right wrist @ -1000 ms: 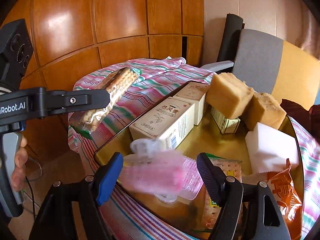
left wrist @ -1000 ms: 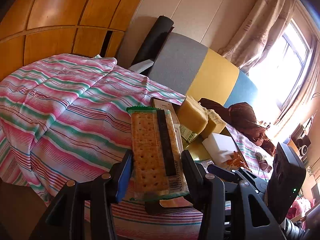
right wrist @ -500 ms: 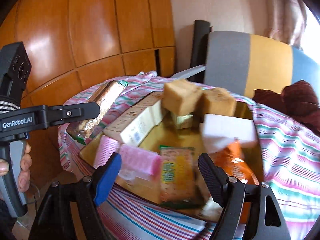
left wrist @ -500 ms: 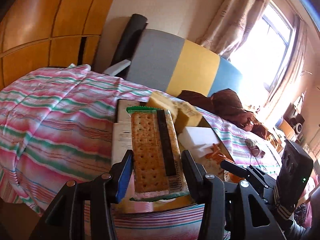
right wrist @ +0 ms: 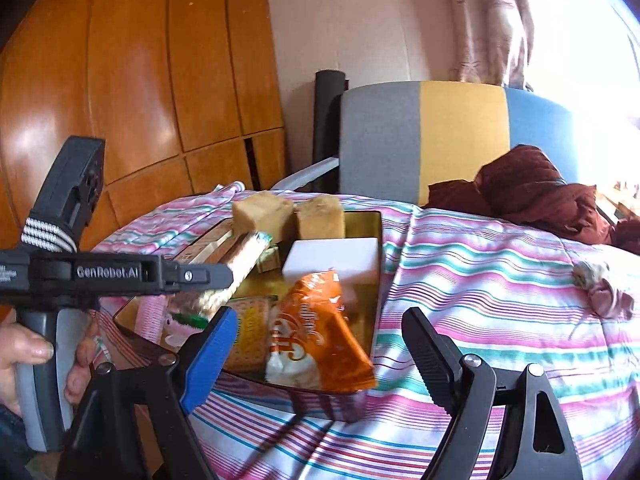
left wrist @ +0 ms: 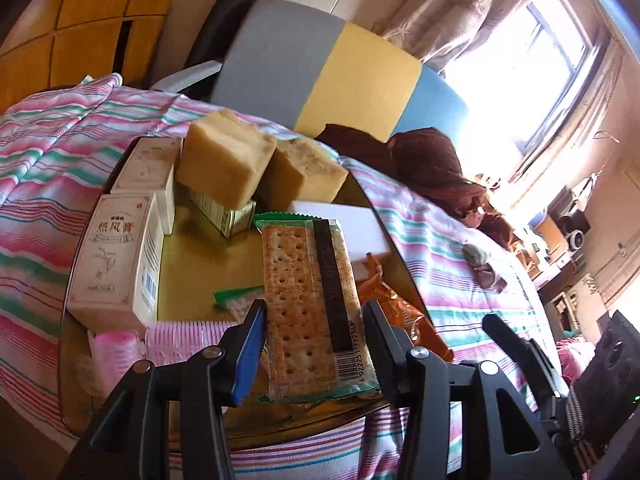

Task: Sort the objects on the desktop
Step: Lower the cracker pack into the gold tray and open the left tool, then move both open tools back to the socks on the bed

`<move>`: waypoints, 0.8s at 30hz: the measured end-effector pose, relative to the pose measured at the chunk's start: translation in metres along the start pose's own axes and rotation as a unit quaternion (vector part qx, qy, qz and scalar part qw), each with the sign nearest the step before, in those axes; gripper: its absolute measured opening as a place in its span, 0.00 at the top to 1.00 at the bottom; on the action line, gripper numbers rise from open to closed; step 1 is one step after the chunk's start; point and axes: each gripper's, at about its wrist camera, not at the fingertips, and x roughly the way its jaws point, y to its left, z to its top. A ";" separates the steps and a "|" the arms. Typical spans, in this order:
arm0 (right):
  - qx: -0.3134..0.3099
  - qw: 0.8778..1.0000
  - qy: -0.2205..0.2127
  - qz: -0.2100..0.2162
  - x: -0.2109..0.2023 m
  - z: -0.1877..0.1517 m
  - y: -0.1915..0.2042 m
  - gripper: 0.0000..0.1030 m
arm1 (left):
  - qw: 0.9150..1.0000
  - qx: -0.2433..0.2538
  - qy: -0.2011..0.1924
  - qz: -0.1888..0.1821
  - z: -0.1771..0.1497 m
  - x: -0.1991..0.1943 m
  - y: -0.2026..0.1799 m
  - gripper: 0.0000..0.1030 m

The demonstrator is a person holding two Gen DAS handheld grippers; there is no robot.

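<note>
The left gripper holds a cracker packet by its long sides, the two fingers closed on its near end, above the golden tray. The packet looks light but fragile; a soft grip on the edges, not the flat face, seems safest. The right gripper is wide open and holds nothing. Just beyond it an orange snack bag lies on the tray's near right corner, soft and slippery.

Hiding much of a second cracker pack behind the held cracker packet; blurring window detail into glare.
</note>
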 end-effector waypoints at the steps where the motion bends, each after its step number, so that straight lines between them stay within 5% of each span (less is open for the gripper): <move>1: 0.006 1.000 -0.001 -0.001 0.000 -0.001 -0.004 0.17 | 1.000 -0.003 0.008 0.005 -0.001 0.005 -0.001 0.52; 11: 0.047 0.999 -0.001 -0.021 -0.003 -0.011 -0.039 0.17 | 0.999 -0.020 0.042 0.021 -0.020 0.027 -0.005 0.51; 24: 0.099 0.990 -0.010 -0.103 -0.026 -0.026 -0.106 0.15 | 0.999 0.036 -0.002 0.039 -0.018 0.004 -0.023 0.44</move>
